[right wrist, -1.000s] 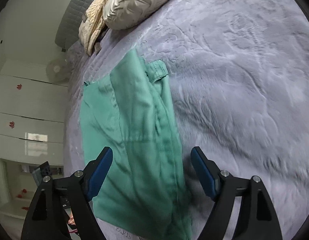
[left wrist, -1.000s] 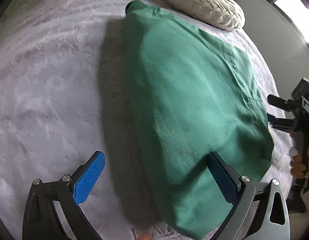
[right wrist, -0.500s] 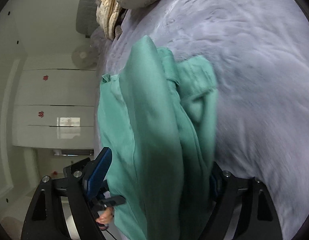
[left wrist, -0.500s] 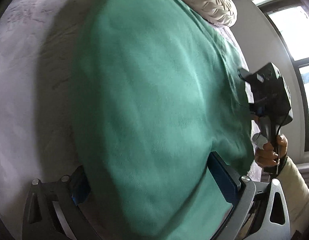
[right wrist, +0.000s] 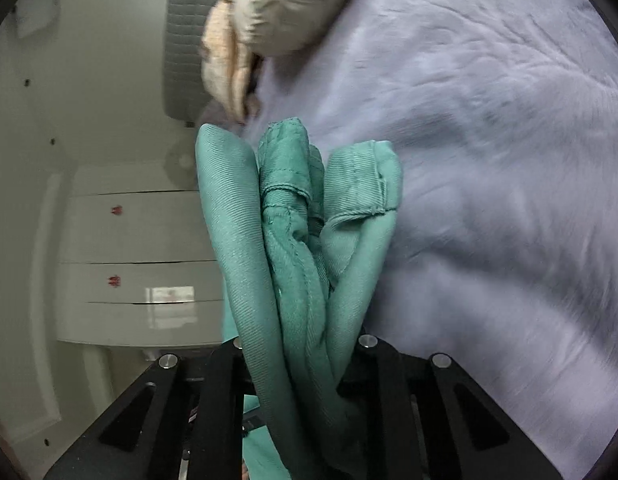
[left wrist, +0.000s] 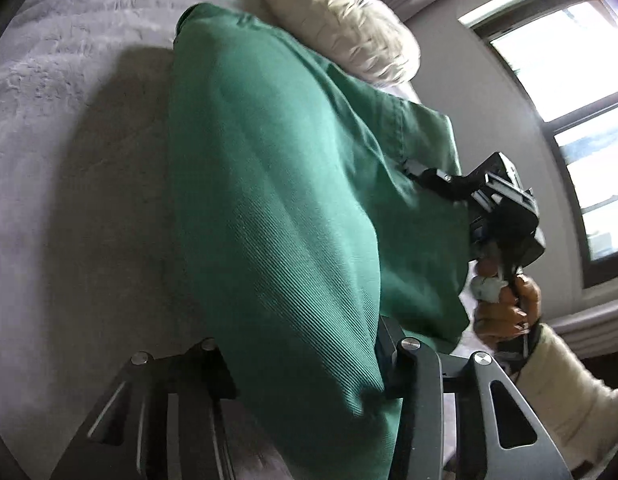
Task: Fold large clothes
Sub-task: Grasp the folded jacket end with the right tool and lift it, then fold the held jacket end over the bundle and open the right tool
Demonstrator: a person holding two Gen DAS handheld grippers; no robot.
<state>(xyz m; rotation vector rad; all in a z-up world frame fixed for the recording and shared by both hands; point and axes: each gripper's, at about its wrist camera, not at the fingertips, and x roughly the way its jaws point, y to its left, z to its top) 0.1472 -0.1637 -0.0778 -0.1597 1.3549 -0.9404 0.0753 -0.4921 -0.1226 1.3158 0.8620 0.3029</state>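
A large green garment (left wrist: 277, 200) lies along a grey plush bedspread (left wrist: 69, 140), its near end raised. My left gripper (left wrist: 305, 364) is closing on that near edge; a thick fold of the cloth fills the gap between its jaws. In the right wrist view my right gripper (right wrist: 301, 364) is closing too, with several bunched folds of the green garment (right wrist: 297, 232) squeezed between its jaws. The right gripper (left wrist: 413, 170) also shows in the left wrist view at the garment's right edge, held by a hand (left wrist: 509, 304) in a cream sleeve.
A cream pleated pillow (left wrist: 345, 36) and a beige braided throw (right wrist: 225, 56) lie at the head of the bed. A window (left wrist: 577, 100) is on the right wall. White drawers (right wrist: 137, 264) stand beyond the bed's edge.
Both grippers went from wide open to closed down on the green garment. They moved in over its near edge and lifted it, bunching the cloth.
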